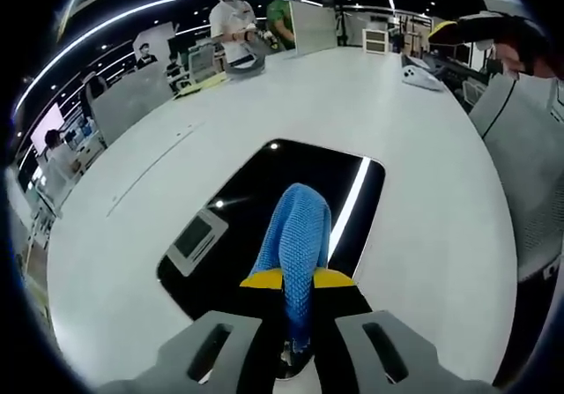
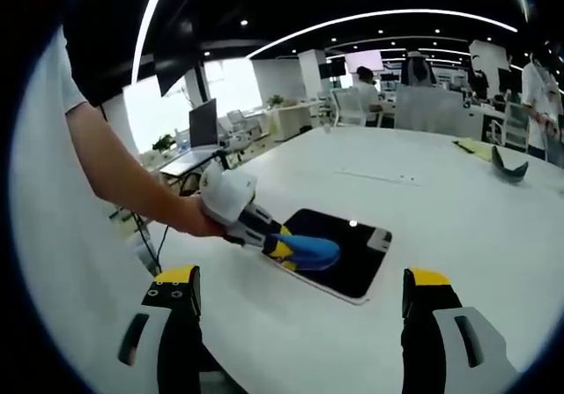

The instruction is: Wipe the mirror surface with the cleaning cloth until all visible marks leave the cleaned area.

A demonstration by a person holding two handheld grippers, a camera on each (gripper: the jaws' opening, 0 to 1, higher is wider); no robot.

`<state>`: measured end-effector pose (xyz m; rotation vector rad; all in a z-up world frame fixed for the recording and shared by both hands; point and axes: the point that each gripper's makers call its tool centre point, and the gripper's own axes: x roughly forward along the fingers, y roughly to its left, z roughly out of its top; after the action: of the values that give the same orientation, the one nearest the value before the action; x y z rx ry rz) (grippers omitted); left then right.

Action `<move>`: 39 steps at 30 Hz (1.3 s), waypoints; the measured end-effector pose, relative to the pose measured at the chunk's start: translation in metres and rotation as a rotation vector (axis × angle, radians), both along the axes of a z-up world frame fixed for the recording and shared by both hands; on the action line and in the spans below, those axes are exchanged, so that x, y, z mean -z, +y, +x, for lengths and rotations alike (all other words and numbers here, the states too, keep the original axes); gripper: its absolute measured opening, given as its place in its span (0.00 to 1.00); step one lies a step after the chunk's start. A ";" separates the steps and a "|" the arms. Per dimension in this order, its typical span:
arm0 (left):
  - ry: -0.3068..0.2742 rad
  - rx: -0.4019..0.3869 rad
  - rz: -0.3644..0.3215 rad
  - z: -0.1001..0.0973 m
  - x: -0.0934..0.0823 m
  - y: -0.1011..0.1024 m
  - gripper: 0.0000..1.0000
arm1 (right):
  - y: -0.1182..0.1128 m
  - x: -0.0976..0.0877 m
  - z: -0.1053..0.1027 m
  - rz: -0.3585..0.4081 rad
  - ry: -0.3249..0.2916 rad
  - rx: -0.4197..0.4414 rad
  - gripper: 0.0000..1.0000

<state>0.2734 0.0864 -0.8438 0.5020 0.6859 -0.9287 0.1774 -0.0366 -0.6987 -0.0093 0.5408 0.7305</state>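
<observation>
The left gripper (image 1: 295,310) has its jaws clenched on the cloth (image 1: 295,244), which lies straight ahead on the mirror (image 1: 238,191) on the table (image 1: 370,103). The right gripper (image 2: 300,319), jaws released, hangs well apart.

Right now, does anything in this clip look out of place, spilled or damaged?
Nothing stands out. The mirror lies flat on the table, uncracked, and the left claw presses the blue cloth onto it. The right claw hangs open, holding nothing.
</observation>
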 end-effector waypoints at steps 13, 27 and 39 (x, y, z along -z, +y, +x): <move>0.009 0.026 0.001 -0.002 0.000 -0.008 0.06 | -0.004 0.001 0.000 0.010 0.003 0.012 0.95; 0.021 0.040 -0.010 -0.004 0.000 -0.018 0.06 | -0.008 0.003 0.003 0.018 0.004 0.021 0.95; 0.033 0.046 -0.023 -0.005 0.000 -0.030 0.06 | -0.008 0.006 0.003 0.030 0.011 0.020 0.95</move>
<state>0.2685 0.0563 -0.8435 0.4846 0.6954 -0.9888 0.1800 -0.0446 -0.7052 0.0277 0.5396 0.7194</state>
